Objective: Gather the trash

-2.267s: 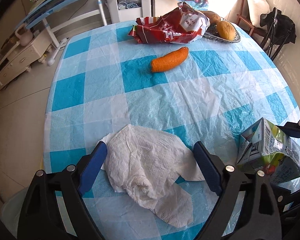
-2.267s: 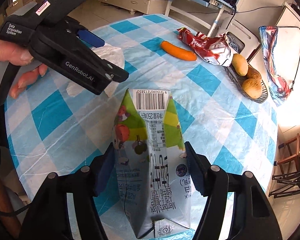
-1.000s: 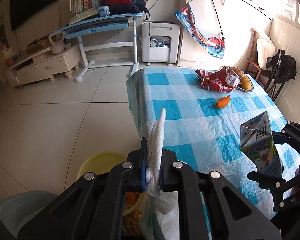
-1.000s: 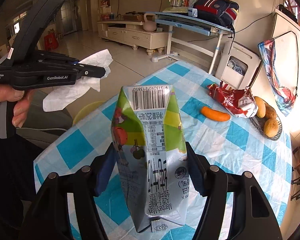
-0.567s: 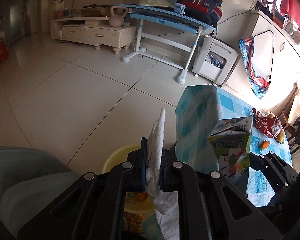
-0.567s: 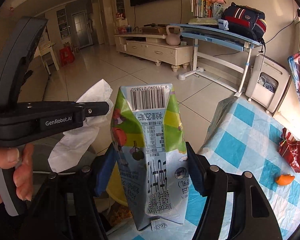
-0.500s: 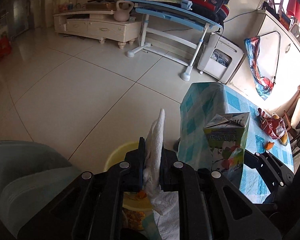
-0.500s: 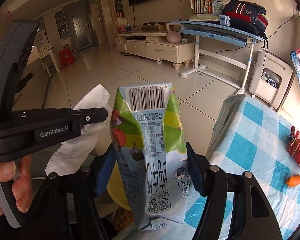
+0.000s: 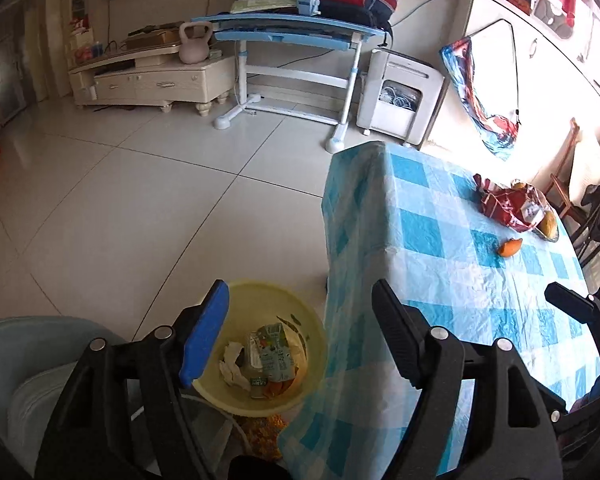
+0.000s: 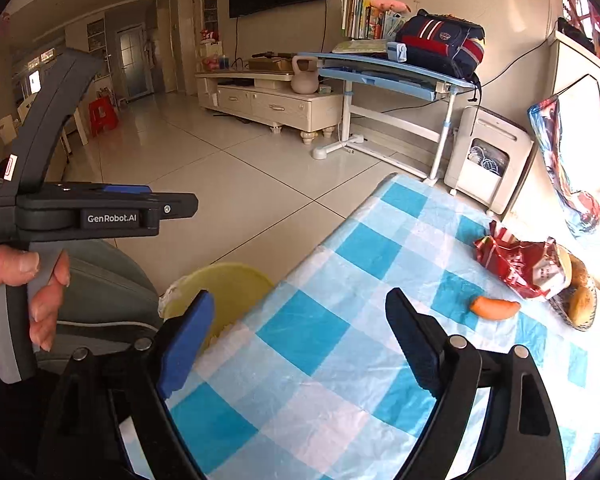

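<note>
A yellow bin (image 9: 312, 332) stands on the floor by the table's near corner. Inside it lie the green drink carton (image 9: 269, 354) and the white crumpled tissue (image 9: 231, 362). My left gripper (image 9: 298, 322) hangs above the bin, its jaws opening with nothing between them. My right gripper (image 10: 298, 334) hovers over the blue checked tablecloth (image 10: 340, 312); its jaws are opening too and hold nothing. The bin's rim (image 10: 228, 272) shows left of the table edge in the right wrist view. A red snack bag (image 10: 520, 264) and an orange peel (image 10: 494, 308) lie at the table's far side.
A basket of bread rolls (image 10: 578, 300) sits behind the red bag. A grey chair seat (image 9: 32, 364) is at the lower left beside the bin. A person's hand (image 10: 16, 280) holds the left gripper's handle. Far off stand a blue desk (image 9: 292, 28) and a white cabinet (image 9: 148, 80).
Both grippers opened: the tissue left the left jaws and the carton left the right jaws, and both now lie in the yellow bin. Both views swung towards the table.
</note>
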A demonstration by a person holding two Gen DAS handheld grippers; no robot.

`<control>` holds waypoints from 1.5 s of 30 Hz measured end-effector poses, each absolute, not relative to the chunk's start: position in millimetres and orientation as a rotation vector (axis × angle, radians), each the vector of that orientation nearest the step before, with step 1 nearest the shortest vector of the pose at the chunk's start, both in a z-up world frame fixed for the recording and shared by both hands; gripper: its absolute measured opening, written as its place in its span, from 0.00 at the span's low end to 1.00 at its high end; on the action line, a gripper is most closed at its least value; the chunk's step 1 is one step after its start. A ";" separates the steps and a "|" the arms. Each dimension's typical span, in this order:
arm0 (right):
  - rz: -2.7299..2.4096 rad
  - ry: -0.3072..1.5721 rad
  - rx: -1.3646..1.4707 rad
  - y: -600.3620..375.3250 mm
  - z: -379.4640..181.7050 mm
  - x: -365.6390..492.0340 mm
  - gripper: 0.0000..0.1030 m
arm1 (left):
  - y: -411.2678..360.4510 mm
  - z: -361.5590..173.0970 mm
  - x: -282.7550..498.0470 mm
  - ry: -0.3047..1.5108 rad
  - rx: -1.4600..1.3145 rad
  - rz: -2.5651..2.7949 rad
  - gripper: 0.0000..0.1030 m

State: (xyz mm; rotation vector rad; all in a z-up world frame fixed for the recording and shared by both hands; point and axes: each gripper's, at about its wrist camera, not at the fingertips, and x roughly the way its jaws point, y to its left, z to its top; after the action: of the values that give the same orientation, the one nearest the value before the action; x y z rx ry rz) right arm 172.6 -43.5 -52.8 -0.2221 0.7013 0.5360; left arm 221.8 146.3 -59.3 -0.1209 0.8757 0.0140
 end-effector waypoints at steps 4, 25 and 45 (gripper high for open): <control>0.430 0.732 -0.277 -112.8 -52.1 136.6 0.85 | 59.3 -64.4 216.1 0.923 -0.046 -0.193 0.81; 0.310 0.843 -0.206 -197.0 -85.1 114.4 0.88 | -70.9 -132.2 223.5 0.970 0.149 -0.228 0.94; 0.261 0.954 -0.146 -200.0 -107.4 134.1 0.89 | -71.7 -130.5 225.0 0.972 0.152 -0.228 0.94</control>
State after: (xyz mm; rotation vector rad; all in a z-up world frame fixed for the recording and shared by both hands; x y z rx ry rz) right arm 134.1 -200.0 -107.4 -0.1455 0.9545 0.2608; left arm 225.0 -71.7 -130.5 0.1515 0.9723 -0.2278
